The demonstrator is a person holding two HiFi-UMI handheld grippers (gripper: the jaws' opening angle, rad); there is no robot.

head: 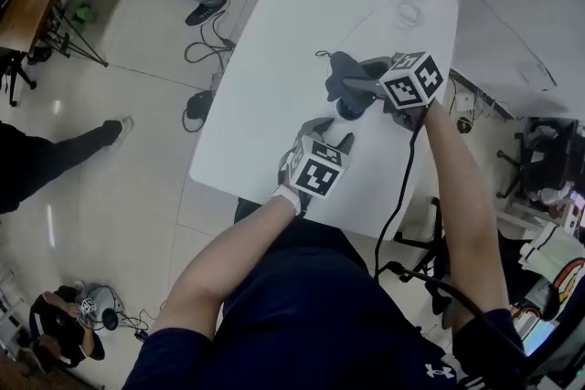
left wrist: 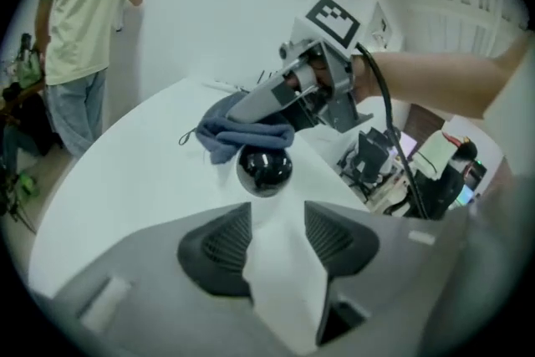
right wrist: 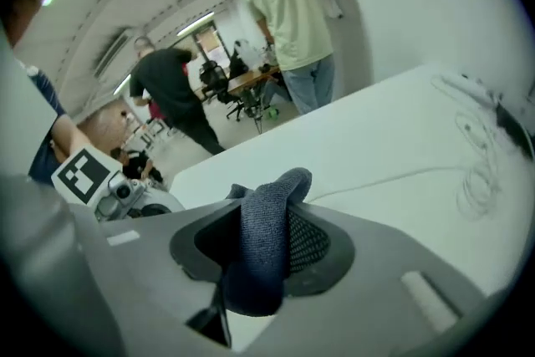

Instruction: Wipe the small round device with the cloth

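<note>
Desk (head: 302,32), white, fills the head view: the left gripper (head: 331,134) hovers near its front edge, and just beyond it the right gripper (head: 355,89) holds a dark blue cloth (head: 340,68) over the small round device (head: 352,109). Left gripper view: jaws stand wide with only bare desk between them; the glossy black device sits just ahead, the cloth touching its top. Right gripper view: jaws pinch a fold of the cloth, which bulges up between them above the desk
</note>
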